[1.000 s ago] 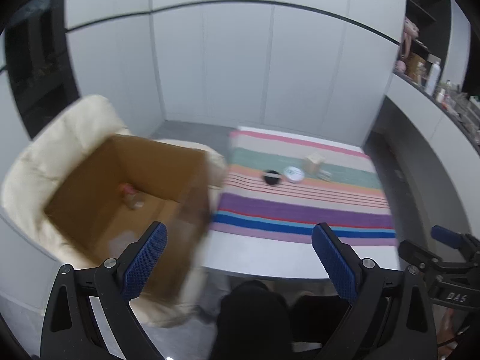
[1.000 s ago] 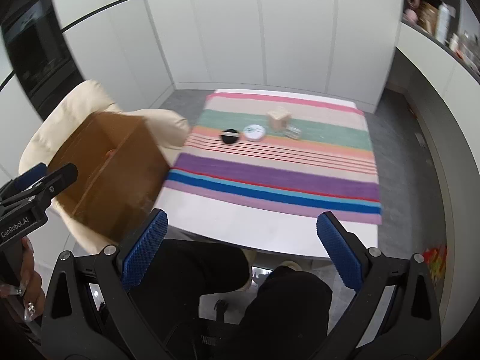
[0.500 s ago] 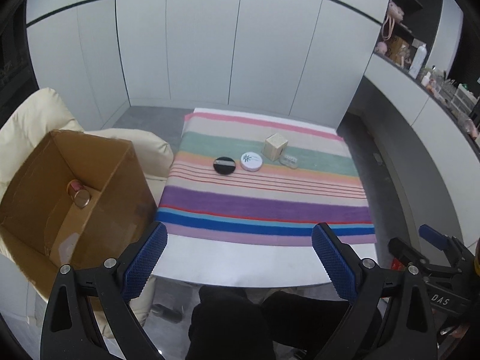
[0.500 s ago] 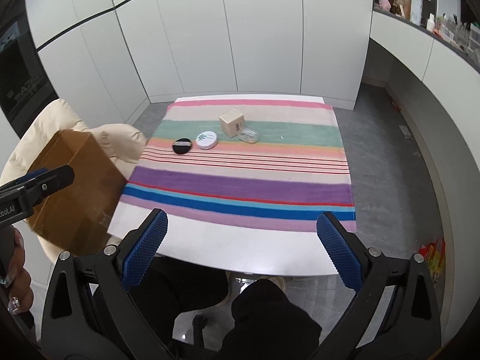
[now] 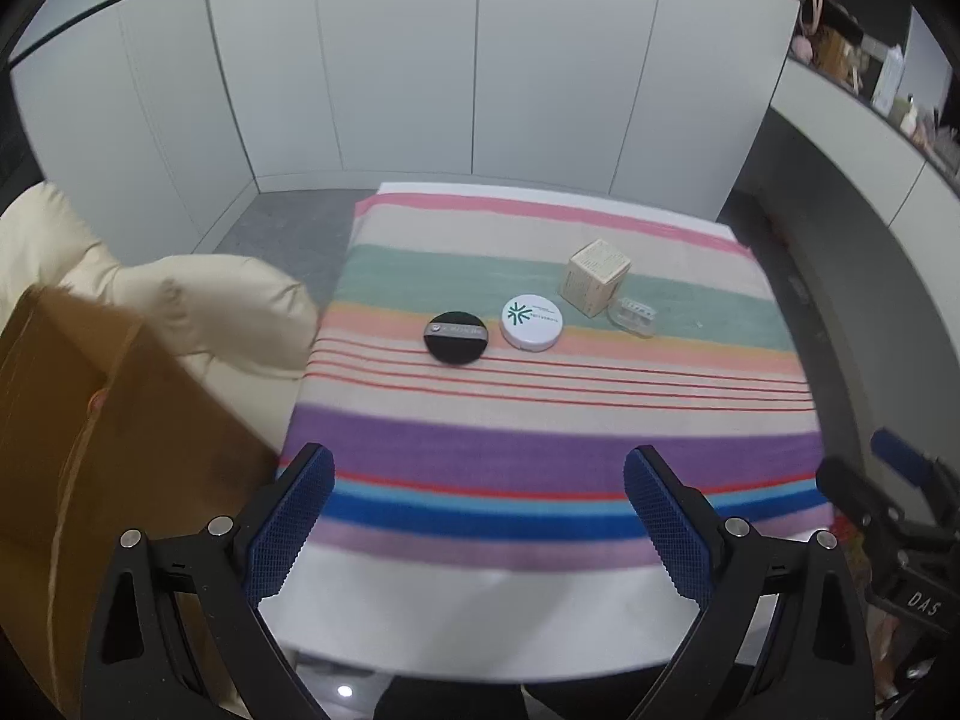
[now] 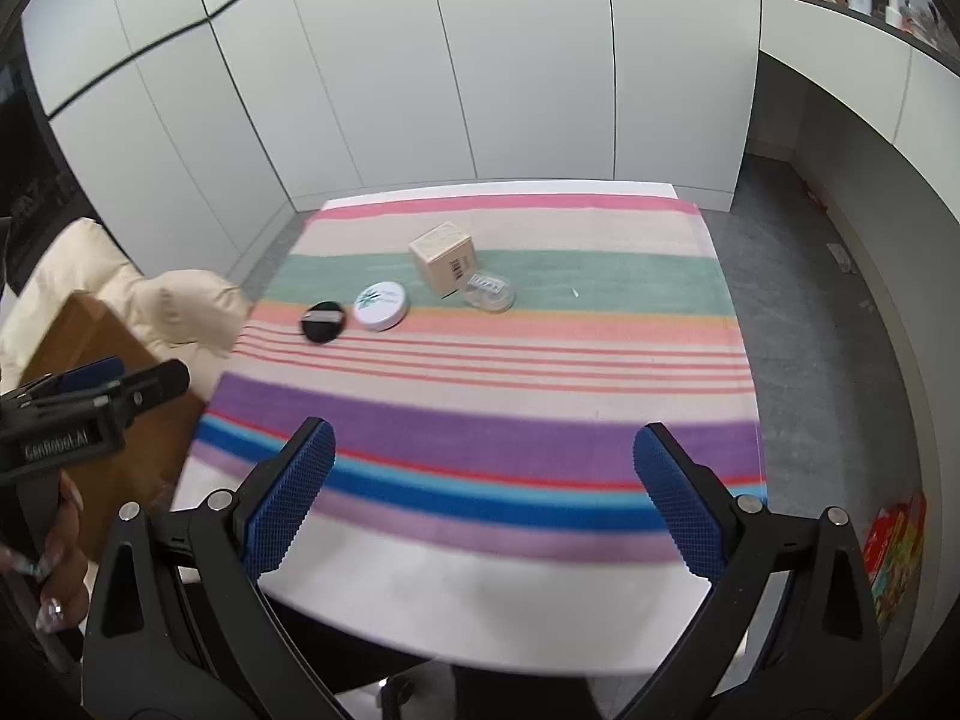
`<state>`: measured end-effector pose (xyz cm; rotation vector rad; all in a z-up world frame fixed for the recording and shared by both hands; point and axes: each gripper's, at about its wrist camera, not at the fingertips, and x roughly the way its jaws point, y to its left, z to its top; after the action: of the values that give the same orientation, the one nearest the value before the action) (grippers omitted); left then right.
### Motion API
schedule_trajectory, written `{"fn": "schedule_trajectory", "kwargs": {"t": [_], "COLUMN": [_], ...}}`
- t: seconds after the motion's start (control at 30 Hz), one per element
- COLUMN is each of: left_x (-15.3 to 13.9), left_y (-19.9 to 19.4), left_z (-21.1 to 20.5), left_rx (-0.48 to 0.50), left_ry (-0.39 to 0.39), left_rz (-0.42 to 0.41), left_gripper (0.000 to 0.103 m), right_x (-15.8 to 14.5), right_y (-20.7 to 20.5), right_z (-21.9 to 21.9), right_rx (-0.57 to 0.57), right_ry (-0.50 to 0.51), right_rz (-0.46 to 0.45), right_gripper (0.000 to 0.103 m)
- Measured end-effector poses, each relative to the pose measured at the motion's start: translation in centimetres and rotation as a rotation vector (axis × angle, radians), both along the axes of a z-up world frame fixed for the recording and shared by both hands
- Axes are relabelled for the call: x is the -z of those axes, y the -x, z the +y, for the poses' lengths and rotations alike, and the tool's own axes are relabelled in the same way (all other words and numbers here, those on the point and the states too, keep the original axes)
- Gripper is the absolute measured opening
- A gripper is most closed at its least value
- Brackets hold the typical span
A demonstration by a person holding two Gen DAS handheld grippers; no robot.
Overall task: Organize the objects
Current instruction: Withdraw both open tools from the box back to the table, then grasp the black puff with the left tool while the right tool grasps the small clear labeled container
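Since a second ago both of my cameras have swung off the cardboard box (image 5: pixel 120 450) and toward the table (image 5: pixel 480 618); the box, which filled the left half of the left wrist view, now sits cut off at that view's left edge, and I can no longer see into it properly.

I take the striped cloth (image 5: pixel 540 414) as my landmark. It covers most of the table, leaving a bare white strip at the near edge. Four things lie in a row across the cloth's far half, around the green and peach stripes: a black puff (image 5: pixel 455 338) at the left end, a white round compact (image 5: pixel 532 322) just beside it on the right, then a small tan carton (image 5: pixel 594 277) standing a little farther back, and a clear plastic case (image 5: pixel 633 315) just beside the carton's right front corner. I cannot tell whether the case touches the carton.

My left gripper (image 5: pixel 477 516) hangs above the cloth's near edge with its blue pads wide apart and nothing between them. My right gripper (image 6: pixel 483 501) is the same, spread wide and empty over the near stripes.

Off the cloth's left side, a cream cushioned chair (image 5: pixel 198 312) bears the box. In the right wrist view the box (image 6: pixel 78 342) shows behind the left gripper's body, beside a hand (image 6: pixel 57 570).
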<state>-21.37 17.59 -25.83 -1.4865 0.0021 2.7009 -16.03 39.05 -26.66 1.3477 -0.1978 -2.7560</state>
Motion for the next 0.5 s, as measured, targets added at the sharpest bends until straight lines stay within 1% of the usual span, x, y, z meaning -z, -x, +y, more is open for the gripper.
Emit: {"fn": "schedule_trajectory", "kwargs": {"t": [0.1,0.2,0.27,0.37,0.43,0.5], "left_x": [1.9,4.0,5.8,8.5,9.9,11.2], "left_y": [2.4,4.9,6.8,9.3,10.5,11.9], "left_z": [0.6,0.6,-0.1,-0.7,-0.9,-1.2], "left_rx": [0.015,-0.005,-0.069,-0.138,-0.166,-0.191], "left_ry": [0.003,0.004,-0.024,-0.054,-0.053,-0.067], "left_rz": [-0.019,-0.03,-0.041,-0.053,-0.062,-0.072], "left_gripper": [0.098,0.098,0.098,0.098,0.098,0.098], "right_x": [1.5,3.0,4.3,6.7,8.1,9.5], "right_y": [2.9,5.7,7.6,11.1,12.9,14.8], "right_z": [-0.1,-0.3,-0.6,-1.4,-2.1,-2.7], "right_rx": [0.008,0.038,0.064,0.082,0.09,0.098], "right_ry": [0.002,-0.005,-0.011,-0.009,-0.01,-0.008], "right_rz": [-0.005,-0.009,-0.008,-0.037,-0.044,-0.054], "right_gripper": [0.101,0.101,0.101,0.101,0.101,0.101]}}
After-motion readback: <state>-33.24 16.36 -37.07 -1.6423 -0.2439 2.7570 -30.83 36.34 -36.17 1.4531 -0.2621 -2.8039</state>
